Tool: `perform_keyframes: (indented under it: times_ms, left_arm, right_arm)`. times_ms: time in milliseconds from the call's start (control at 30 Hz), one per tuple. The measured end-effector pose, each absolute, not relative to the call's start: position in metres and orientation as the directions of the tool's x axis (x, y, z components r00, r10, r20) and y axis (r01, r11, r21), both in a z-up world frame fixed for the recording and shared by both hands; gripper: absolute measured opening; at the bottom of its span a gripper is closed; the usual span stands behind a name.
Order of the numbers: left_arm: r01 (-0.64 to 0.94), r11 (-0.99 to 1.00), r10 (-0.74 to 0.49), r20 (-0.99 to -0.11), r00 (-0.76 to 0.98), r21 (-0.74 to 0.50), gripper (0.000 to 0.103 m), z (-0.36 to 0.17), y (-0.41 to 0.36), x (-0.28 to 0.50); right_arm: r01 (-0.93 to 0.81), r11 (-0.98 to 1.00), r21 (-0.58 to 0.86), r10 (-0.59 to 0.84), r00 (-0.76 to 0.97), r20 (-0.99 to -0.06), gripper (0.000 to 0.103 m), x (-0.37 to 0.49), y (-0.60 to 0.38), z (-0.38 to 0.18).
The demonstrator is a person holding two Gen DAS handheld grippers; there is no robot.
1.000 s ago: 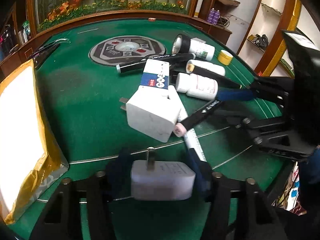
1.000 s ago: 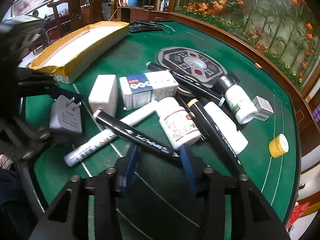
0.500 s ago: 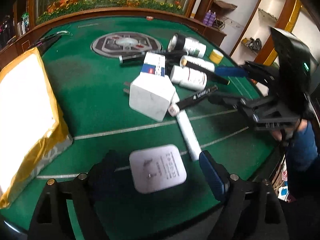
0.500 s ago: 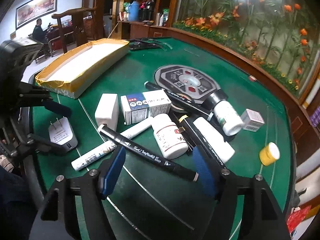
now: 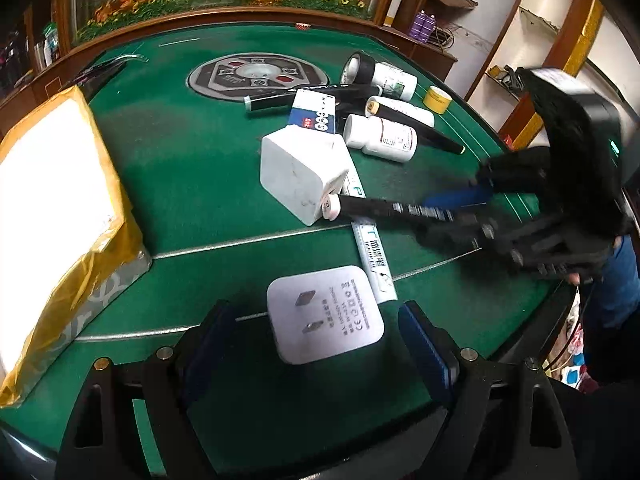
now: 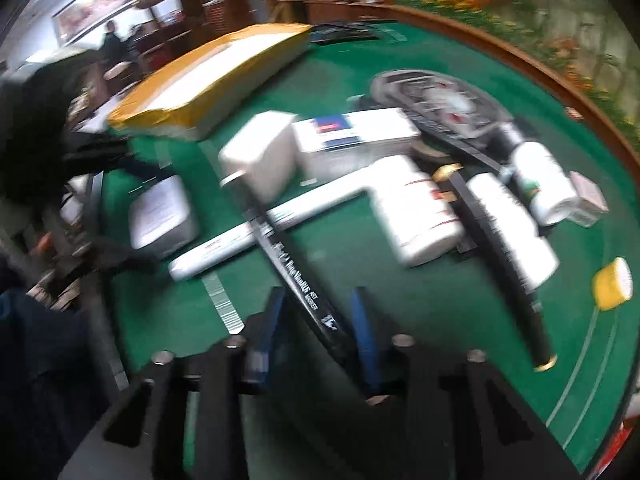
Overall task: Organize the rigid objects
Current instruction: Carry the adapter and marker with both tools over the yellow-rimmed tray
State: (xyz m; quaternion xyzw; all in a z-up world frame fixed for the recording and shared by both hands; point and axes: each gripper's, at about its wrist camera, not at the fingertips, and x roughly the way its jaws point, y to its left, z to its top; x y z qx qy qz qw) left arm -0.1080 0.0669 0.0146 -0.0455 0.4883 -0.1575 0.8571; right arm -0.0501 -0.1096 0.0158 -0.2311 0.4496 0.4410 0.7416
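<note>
On a green table (image 5: pixel 192 168), two hand-held grippers work at a heap of small hard things.

The left gripper (image 5: pixel 316 344) has let go of a flat white plug (image 5: pixel 325 314). A second ago the plug was clamped between its pads; now the jaws stand wide and released, and the plug lies flat on the felt between them, prongs up, touching neither pad. Just beyond the right jaw, a white pen (image 5: pixel 370 254) lies with its near end beside the plug. Farther ahead of the jaws sits the rest of the heap: a white cube charger (image 5: pixel 302 172), a box (image 5: pixel 316 114), pill bottles (image 5: pixel 380 138) and more markers. Well to the left of the jaws lies a yellow-wrapped parcel (image 5: pixel 48 200).

The right gripper (image 6: pixel 320 320) has swung open and is now closing again on a black marker (image 6: pixel 296 276). The marker runs slantwise between its blue pads (image 6: pixel 362 328), its far end reaching up beside the cube charger. The picture is blurred, so whether the pads already press on the barrel cannot be told; a narrow gap still seems to show on each side.

As a judgement: the plug looks placed, set apart from the heap near the table edge, so that item is likely done. The marker appears to be the next thing to be pulled out, and it crosses over the white pen, which may shift when it lifts.
</note>
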Motion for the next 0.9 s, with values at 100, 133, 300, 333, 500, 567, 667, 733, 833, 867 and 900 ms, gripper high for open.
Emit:
perform_keyframes:
  times_ms: [100,133,300,333,500,567,667,733,833,867,900]
  left_arm:
    - [0.227,0.950,-0.299,-0.825,0.479,-0.213,0.087,0.014,0.064,-0.109]
    - [0.222,0.953,-0.291,-0.824,0.486,-0.205,0.087,0.013,0.063,-0.109]
    - [0.212,0.970,-0.217,-0.822,0.526,-0.120,0.069,0.012,0.054,-0.106]
    - [0.206,0.971,-0.215,-0.819,0.533,-0.120,0.060,0.013,0.056,-0.105]
    - [0.175,0.969,-0.243,-0.803,0.543,-0.175,0.060,0.014,0.070,-0.104]
    - [0.168,0.965,-0.260,-0.798,0.544,-0.201,0.060,0.017,0.075,-0.103]
    - [0.166,0.958,-0.286,-0.778,0.559,-0.233,0.060,0.023,0.081,-0.105]
    - [0.163,0.956,-0.291,-0.763,0.576,-0.242,0.060,0.029,0.085,-0.106]
    - [0.155,0.955,-0.294,-0.752,0.591,-0.251,0.060,0.035,0.090,-0.107]
    - [0.152,0.956,-0.292,-0.747,0.598,-0.253,0.060,0.037,0.092,-0.107]
    - [0.149,0.955,-0.292,-0.741,0.604,-0.255,0.060,0.040,0.094,-0.108]
  right_arm:
    - [-0.881,0.472,0.042,0.441,0.194,-0.877,0.027,-0.067,-0.103,0.016]
    - [-0.883,0.469,0.021,0.433,0.209,-0.877,0.028,-0.071,-0.100,0.016]
    - [-0.873,0.487,0.008,0.436,0.235,-0.869,0.033,-0.073,-0.093,0.016]
    - [-0.872,0.490,0.014,0.432,0.229,-0.873,0.029,-0.074,-0.092,0.015]
    - [-0.840,0.541,0.031,0.429,0.244,-0.870,0.017,-0.075,-0.097,0.017]
    - [-0.822,0.566,0.068,0.455,0.243,-0.856,0.015,-0.073,-0.104,0.021]
    - [-0.795,0.596,0.119,0.501,0.251,-0.828,0.014,-0.069,-0.113,0.030]
    - [-0.782,0.608,0.137,0.521,0.263,-0.812,0.014,-0.067,-0.117,0.036]
    - [-0.763,0.623,0.174,0.549,0.267,-0.792,0.014,-0.062,-0.119,0.041]
    - [-0.757,0.626,0.185,0.556,0.267,-0.787,0.014,-0.060,-0.118,0.042]
    - [-0.747,0.633,0.202,0.564,0.268,-0.781,0.014,-0.057,-0.118,0.044]
